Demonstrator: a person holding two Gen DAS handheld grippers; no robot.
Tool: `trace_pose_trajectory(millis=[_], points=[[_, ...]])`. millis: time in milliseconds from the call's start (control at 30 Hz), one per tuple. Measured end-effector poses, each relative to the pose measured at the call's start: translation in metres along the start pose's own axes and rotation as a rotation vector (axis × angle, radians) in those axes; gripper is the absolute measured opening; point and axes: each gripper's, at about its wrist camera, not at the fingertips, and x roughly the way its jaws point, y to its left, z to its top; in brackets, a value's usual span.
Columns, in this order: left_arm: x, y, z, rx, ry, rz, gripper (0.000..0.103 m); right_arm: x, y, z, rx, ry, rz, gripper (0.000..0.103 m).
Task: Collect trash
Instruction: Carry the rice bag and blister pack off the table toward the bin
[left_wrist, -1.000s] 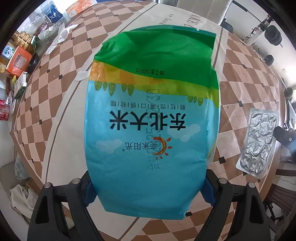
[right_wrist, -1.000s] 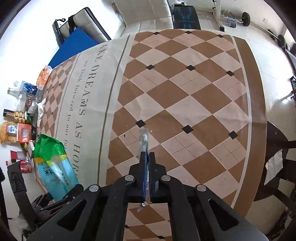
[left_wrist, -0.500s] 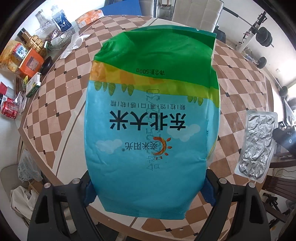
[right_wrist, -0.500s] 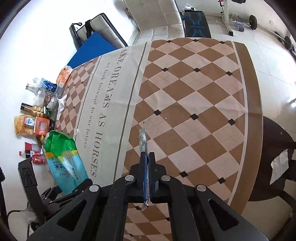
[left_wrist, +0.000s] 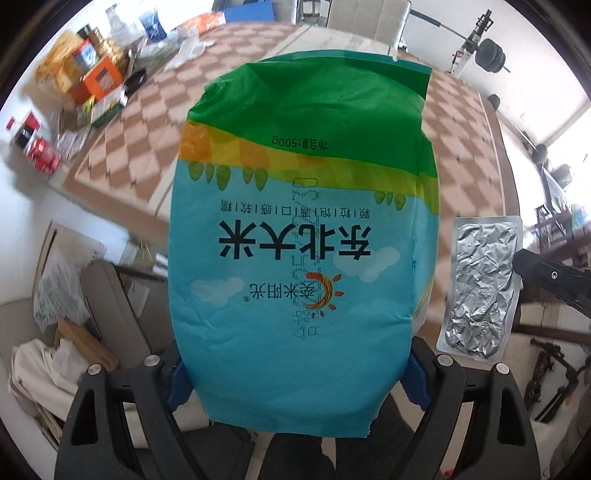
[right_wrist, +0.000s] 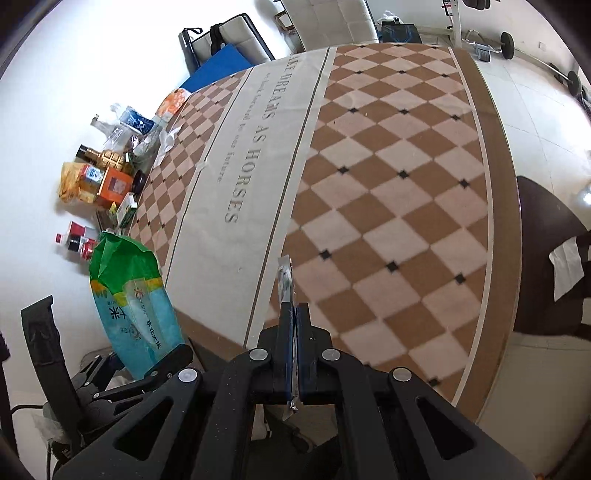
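Observation:
A blue and green rice bag (left_wrist: 303, 229) fills the left wrist view, and my left gripper (left_wrist: 295, 373) is shut on its lower end with the jaws wide apart. The same bag (right_wrist: 129, 295) hangs at the lower left of the right wrist view, off the near edge of the table (right_wrist: 369, 184). My right gripper (right_wrist: 293, 317) is shut on a silver foil blister pack (right_wrist: 284, 277), seen edge-on. The left wrist view shows the pack's flat face (left_wrist: 480, 288) to the right of the bag.
A checkered cloth with a lettered beige stripe covers the table. Bottles, boxes and snack packs (right_wrist: 107, 181) crowd its far left edge. A dark chair (right_wrist: 546, 266) stands at the right. Bags and cardboard (left_wrist: 66, 332) lie on the floor below the left gripper.
Both grippers have drawn back over the table toward its near edge and risen a little, each keeping its item. The left wrist view now reaches past the edge to the floor clutter.

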Motion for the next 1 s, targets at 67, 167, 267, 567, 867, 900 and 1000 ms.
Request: trace_pose_trajectory(millis=[67, 167, 267, 567, 867, 900, 1000], points=[[0.004, 0.009, -0.032, 0.006, 0.031, 0.001, 0.088, 0.001, 0.003, -0.040, 0.004, 0.022, 0.001, 0.001], [0.020, 0.023, -0.072, -0.001, 0.095, -0.004, 0.088, 0.010, 0.003, -0.099, 0.008, 0.075, -0.008, 0.001], [0.048, 0.035, -0.102, -0.022, 0.160, -0.005, 0.088, 0.028, -0.005, -0.145, 0.012, 0.139, -0.027, 0.001], [0.194, 0.039, -0.123, -0.108, 0.314, -0.081, 0.088, 0.147, -0.055, -0.244, 0.025, 0.304, -0.118, 0.001], [0.389, 0.039, -0.090, -0.129, 0.389, -0.158, 0.088, 0.308, -0.142, -0.256, 0.165, 0.289, -0.144, 0.001], [0.406, 0.038, -0.085, -0.132, 0.395, -0.173, 0.088, 0.326, -0.152, -0.253, 0.178, 0.280, -0.144, 0.001], [0.453, 0.032, -0.073, -0.125, 0.422, -0.201, 0.088, 0.368, -0.173, -0.239, 0.198, 0.266, -0.143, 0.001]])
